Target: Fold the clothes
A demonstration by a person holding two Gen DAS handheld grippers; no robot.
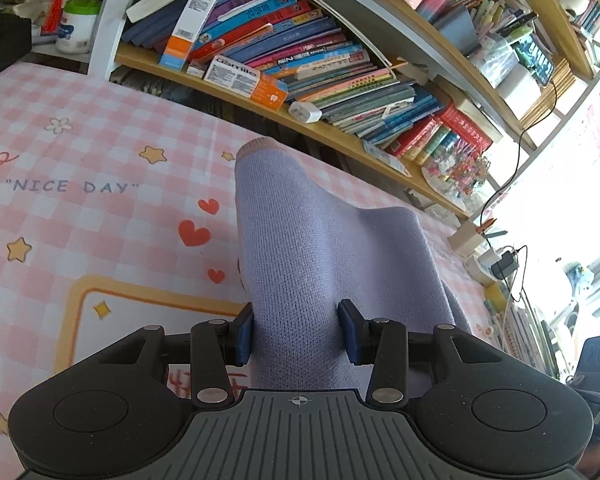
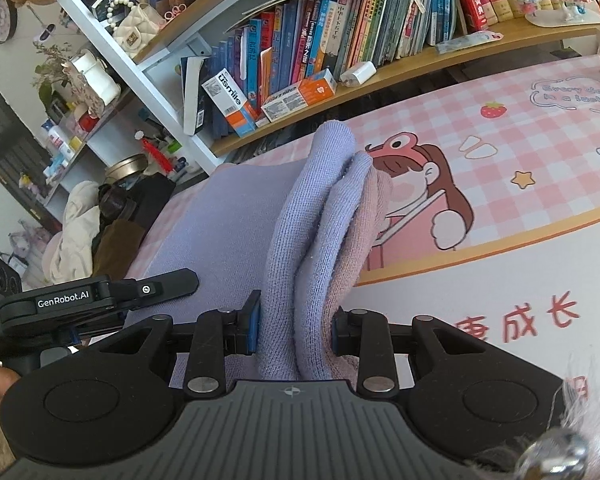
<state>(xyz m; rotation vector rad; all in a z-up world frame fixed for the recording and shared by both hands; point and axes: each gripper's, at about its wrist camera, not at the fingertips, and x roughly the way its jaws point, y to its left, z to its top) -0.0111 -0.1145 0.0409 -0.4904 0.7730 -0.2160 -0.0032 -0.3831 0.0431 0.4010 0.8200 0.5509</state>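
Lavender knit garment (image 1: 324, 248) lies on the worktop (image 1: 80, 152), over a pink checked mat printed with hearts, stars and "NICE DAY". Bookshelf (image 1: 300, 60) runs along the far side of the garment, packed with leaning books and an orange-and-white box.

Left tongs (image 1: 296, 332): blue pads clamped on a bunch of the knit, one pad on each side of the cloth. From the grip the fabric stretches away toward the bookshelf, ending in a sleeve-like end with a pinkish-brown cuff.

Right tongs (image 2: 296, 328): clamped on several gathered folds of the same garment, lavender layers with a pinkish band on the outer side. Folds rise in a ridge toward the bookshelf. Whether this bunch is lifted clear of the mat or resting on it, hard to say from this angle.

Left-hand tool body shows in the right wrist view, beside the garment's flat part.
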